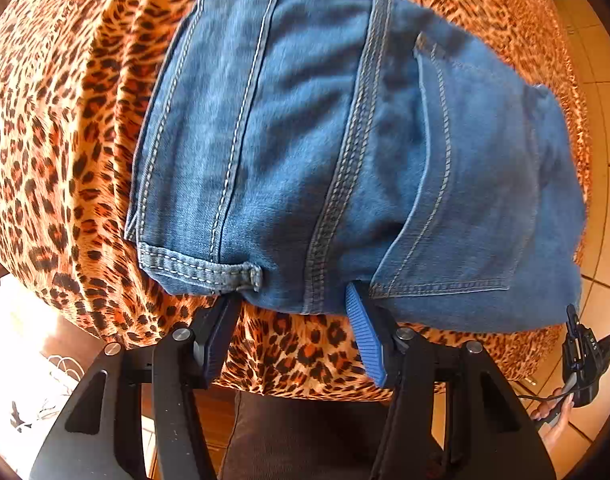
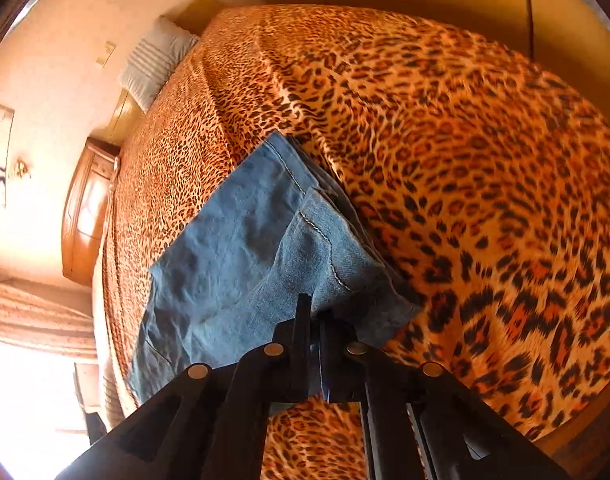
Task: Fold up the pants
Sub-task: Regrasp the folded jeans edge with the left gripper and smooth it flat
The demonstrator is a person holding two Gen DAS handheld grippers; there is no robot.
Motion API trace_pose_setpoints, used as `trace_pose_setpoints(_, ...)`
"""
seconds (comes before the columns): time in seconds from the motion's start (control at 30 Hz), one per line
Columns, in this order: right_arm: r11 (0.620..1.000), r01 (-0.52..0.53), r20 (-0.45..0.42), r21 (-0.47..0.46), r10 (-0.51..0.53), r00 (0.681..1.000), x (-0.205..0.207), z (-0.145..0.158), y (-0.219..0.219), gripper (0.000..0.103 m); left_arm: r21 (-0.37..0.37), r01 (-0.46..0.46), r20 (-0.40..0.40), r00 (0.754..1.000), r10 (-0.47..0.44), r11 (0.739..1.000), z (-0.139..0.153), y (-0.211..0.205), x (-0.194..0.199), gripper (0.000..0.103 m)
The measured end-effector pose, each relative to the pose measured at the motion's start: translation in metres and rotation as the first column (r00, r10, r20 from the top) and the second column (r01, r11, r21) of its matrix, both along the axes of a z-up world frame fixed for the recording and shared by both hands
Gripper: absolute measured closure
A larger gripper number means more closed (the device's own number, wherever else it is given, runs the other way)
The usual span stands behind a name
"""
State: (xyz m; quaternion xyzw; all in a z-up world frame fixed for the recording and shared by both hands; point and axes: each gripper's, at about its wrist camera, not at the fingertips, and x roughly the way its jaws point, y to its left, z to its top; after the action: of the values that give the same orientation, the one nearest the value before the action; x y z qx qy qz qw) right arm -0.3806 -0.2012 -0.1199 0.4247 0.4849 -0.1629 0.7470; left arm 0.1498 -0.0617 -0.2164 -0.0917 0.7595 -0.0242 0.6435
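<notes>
Left wrist view shows the pants (image 1: 345, 140) folded into a thick denim bundle on the leopard-print bedspread (image 1: 57, 140), right ahead of the left gripper (image 1: 295, 320), whose fingers stand spread at the bundle's near edge, holding nothing, probably just placed or about to tidy it. From the right wrist view, the right gripper (image 2: 315, 312) is clamped on a denim corner directly ahead, likely to steady it. Beyond both tools the bedspread lies open, while the bed's edge sits close behind them.
</notes>
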Motion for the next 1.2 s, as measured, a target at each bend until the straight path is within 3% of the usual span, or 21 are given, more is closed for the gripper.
trace_pose_setpoints(0.07, 0.999, -0.028, -0.122, -0.026, 0.025, 0.992, 0.003, -0.018, -0.003, 0.100, 0.021, 0.010, 0.015, 1.000, -0.011, 1.000, 0.002, -0.007, 0.000, 0.047)
trace_pose_setpoints(0.2, 0.989, 0.088, -0.075, 0.121, -0.080, 0.994, -0.025, -0.029, -0.013, 0.097, 0.031, 0.036, 0.005, 0.999, -0.036, 0.999, 0.007, -0.007, -0.004, 0.047)
trace_pose_setpoints(0.23, 0.985, 0.098, -0.080, 0.140, -0.088, 0.993, -0.032, -0.028, -0.014, 0.092, 0.017, 0.037, -0.005, 0.999, -0.037, 0.999, 0.014, 0.005, -0.011, 0.047)
trace_pose_setpoints(0.27, 0.985, 0.106, -0.091, 0.136, -0.095, 0.991, -0.040, -0.026, -0.016, 0.079, -0.001, 0.031, -0.011, 0.999, -0.031, 1.000, 0.017, 0.009, -0.013, 0.047)
trace_pose_setpoints(0.33, 0.981, 0.144, -0.081, 0.128, -0.134, 0.988, -0.060, -0.019, -0.024, 0.066, -0.019, 0.020, 0.001, 1.000, -0.020, 1.000, 0.028, 0.016, -0.018, 0.047)
trace_pose_setpoints(0.43, 0.951, 0.241, -0.012, 0.194, -0.243, 0.970, -0.080, -0.017, -0.038, 0.055, -0.039, 0.033, 0.050, 0.998, -0.031, 0.999, 0.050, 0.011, -0.019, 0.047)
trace_pose_setpoints(0.57, 0.930, 0.253, 0.022, 0.265, -0.268, 0.963, -0.081, -0.030, -0.038, 0.054, -0.088, 0.071, 0.080, 0.995, -0.064, 0.994, 0.071, -0.026, -0.004, 0.047)
trace_pose_setpoints(0.7, 0.926, 0.232, 0.037, 0.297, -0.254, 0.966, -0.065, -0.045, -0.029, 0.054, -0.105, 0.173, 0.102, 0.981, -0.162, 0.979, 0.083, -0.080, 0.014, 0.047)
trace_pose_setpoints(0.83, 0.892, 0.238, 0.053, 0.385, -0.279, 0.959, -0.050, -0.062, -0.020, 0.049, -0.082, 0.308, 0.125, 0.947, -0.297, 0.948, 0.093, -0.142, 0.024, 0.047)
trace_pose_setpoints(0.93, 0.882, 0.197, 0.146, 0.428, -0.282, 0.948, -0.039, -0.060, -0.021, 0.047, -0.055, 0.399, 0.129, 0.912, -0.389, 0.915, 0.099, -0.183, 0.029, 0.047)
trace_pose_setpoints(1.07, 0.883, 0.169, 0.179, 0.438, -0.270, 0.946, -0.034, -0.065, -0.020, 0.049, -0.007, 0.509, 0.141, 0.852, -0.503, 0.861, 0.106, -0.236, 0.040, 0.047)
trace_pose_setpoints(1.13, 0.867, 0.168, 0.217, 0.469, -0.298, 0.930, -0.044, -0.073, -0.018, 0.051, 0.007, 0.553, 0.149, 0.823, -0.548, 0.833, 0.109, -0.267, 0.044, 0.047)
trace_pose_setpoints(1.2, 0.875, 0.149, 0.252, 0.460, -0.290, 0.923, -0.049, -0.074, -0.016, 0.053, 0.020, 0.599, 0.148, 0.790, -0.594, 0.801, 0.109, -0.297, 0.047, 0.047)
